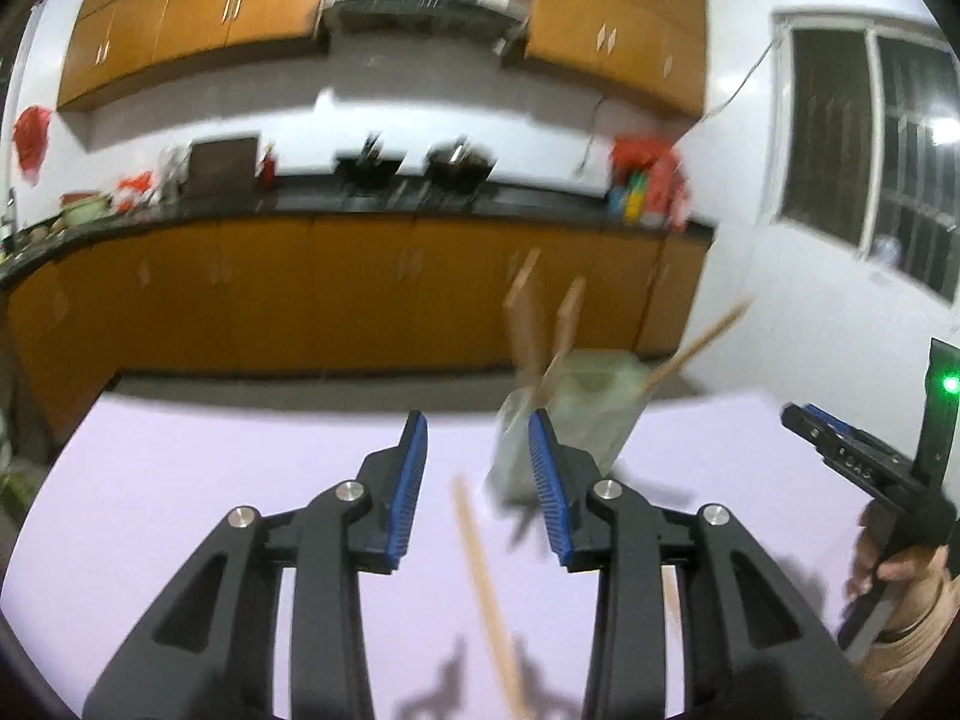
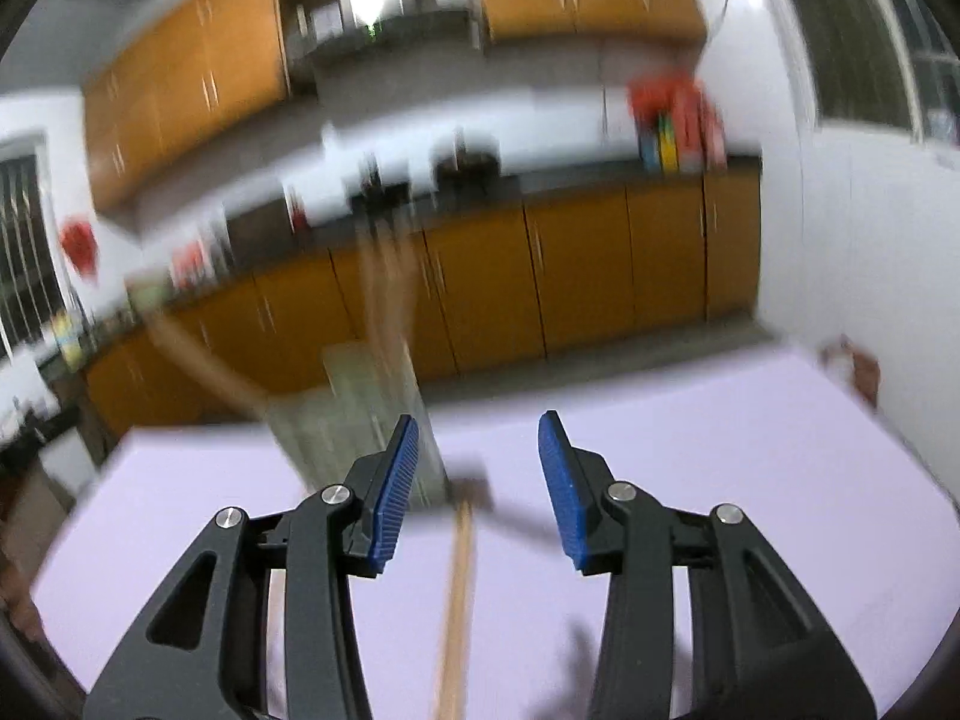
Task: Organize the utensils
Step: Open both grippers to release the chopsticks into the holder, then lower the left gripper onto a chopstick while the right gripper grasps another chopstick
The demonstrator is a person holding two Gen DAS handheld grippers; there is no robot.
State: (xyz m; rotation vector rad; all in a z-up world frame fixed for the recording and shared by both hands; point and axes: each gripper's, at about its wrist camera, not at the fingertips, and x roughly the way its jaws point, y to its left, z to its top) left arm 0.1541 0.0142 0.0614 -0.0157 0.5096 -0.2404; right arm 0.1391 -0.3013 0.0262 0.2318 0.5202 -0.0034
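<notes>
A clear utensil holder [image 1: 570,420] stands on the table [image 1: 240,480], wooden utensils [image 1: 528,318] leaning in it. Nearer, a chopstick [image 1: 486,588] lies on the table. Far behind run the counter [image 1: 360,204] and cabinets [image 1: 300,294].

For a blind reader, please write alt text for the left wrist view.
The open left gripper hangs over a lilac table, a wooden stick lying below it. Beyond stands a clear holder with wooden utensils.

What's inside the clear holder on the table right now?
The holder has wooden utensils standing in it, handles leaning out over the rim. Their lower ends are blurred behind the wall, so the exact count is unclear.
</notes>
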